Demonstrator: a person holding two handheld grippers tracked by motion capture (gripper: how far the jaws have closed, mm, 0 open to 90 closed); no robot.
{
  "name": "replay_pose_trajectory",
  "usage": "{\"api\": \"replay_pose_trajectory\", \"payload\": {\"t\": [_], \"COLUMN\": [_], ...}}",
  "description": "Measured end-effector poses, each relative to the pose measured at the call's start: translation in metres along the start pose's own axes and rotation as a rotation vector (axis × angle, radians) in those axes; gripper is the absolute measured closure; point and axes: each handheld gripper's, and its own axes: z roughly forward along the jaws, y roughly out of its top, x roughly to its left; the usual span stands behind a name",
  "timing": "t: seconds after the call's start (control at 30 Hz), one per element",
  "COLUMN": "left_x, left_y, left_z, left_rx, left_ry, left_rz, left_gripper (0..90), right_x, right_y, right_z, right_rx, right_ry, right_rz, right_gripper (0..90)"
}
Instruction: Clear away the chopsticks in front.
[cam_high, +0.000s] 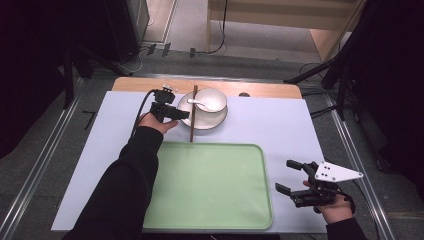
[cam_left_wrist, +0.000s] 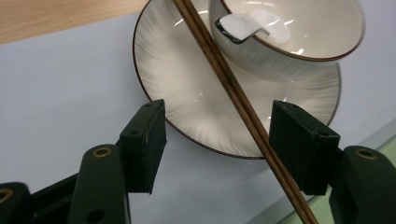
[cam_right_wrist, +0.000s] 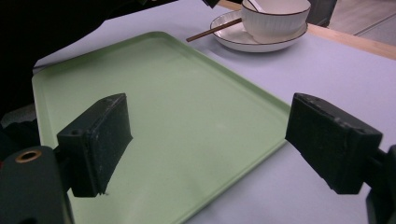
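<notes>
A pair of brown chopsticks (cam_high: 192, 120) lies across the left part of a white plate (cam_high: 220, 121), with its near end on the mat by the green tray (cam_high: 210, 185). A white bowl (cam_high: 211, 99) on the plate holds a white spoon (cam_high: 199, 103). My left gripper (cam_high: 182, 114) is open at the plate's left rim. In the left gripper view the chopsticks (cam_left_wrist: 224, 79) pass between its jaws, close to the right one, above the plate (cam_left_wrist: 177, 79). My right gripper (cam_high: 284, 175) stands open and holds nothing, beside the tray's right edge (cam_right_wrist: 187, 93).
A pale lavender mat (cam_high: 280, 125) covers the wooden table (cam_high: 270, 90), whose far edge shows behind the plate. The tray has nothing on it. Dark stands and cables sit on the floor beyond the table.
</notes>
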Motion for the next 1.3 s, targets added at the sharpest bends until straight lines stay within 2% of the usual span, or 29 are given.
{"api": "replay_pose_trajectory", "payload": {"t": [0.13, 0.43, 0.63, 0.7, 0.73, 0.8, 0.83, 0.87, 0.97, 1.07, 1.13, 1.3], "left_x": [-0.004, -0.006, -0.007, -0.007, -0.007, -0.006, -0.006, -0.005, -0.003, 0.000, 0.001, 0.002], "left_y": [0.003, 0.002, 0.002, 0.001, 0.001, 0.001, 0.001, 0.001, 0.001, 0.000, 0.000, -0.001], "left_z": [0.010, 0.029, 0.034, 0.037, 0.038, 0.040, 0.042, 0.043, 0.048, 0.053, 0.054, 0.055], "left_rx": [0.000, 0.034, 0.018, 0.017, 0.016, 0.012, 0.013, 0.014, 0.010, 0.013, -0.002, -0.006], "left_ry": [0.017, 0.041, 0.044, 0.046, 0.053, 0.063, 0.068, 0.070, 0.064, 0.057, 0.066, 0.067], "left_rz": [0.000, -0.005, -0.010, -0.009, -0.018, -0.036, -0.047, -0.058, -0.100, -0.172, -0.195, -0.228], "left_gripper": [38.2, 39.5, 41.5, 46.0, 46.0, 51.6, 57.8, 57.8, 65.5, 69.2, 76.1, 83.7], "right_x": [0.000, 0.000, 0.001, 0.001, 0.001, 0.001, 0.001, 0.001, 0.001, 0.001, 0.000, 0.000], "right_y": [0.000, -0.001, -0.001, -0.001, -0.001, -0.001, -0.001, -0.001, -0.001, -0.001, -0.001, -0.001], "right_z": [0.000, -0.002, -0.003, -0.004, -0.004, -0.003, -0.003, -0.003, -0.003, -0.003, -0.004, -0.004], "right_rx": [-0.004, -0.003, -0.006, -0.005, -0.006, -0.007, -0.007, -0.007, -0.006, -0.006, -0.008, -0.008], "right_ry": [0.001, -0.003, -0.003, -0.003, -0.003, -0.002, -0.001, -0.001, -0.001, 0.000, 0.000, 0.000], "right_rz": [0.002, 0.000, 0.002, 0.003, 0.004, 0.001, -0.001, -0.001, 0.000, 0.001, 0.004, 0.003], "right_gripper": [14.8, 14.8, 14.8, 14.8, 14.8, 14.8, 14.8, 14.8, 14.8, 14.8, 14.8, 14.8]}}
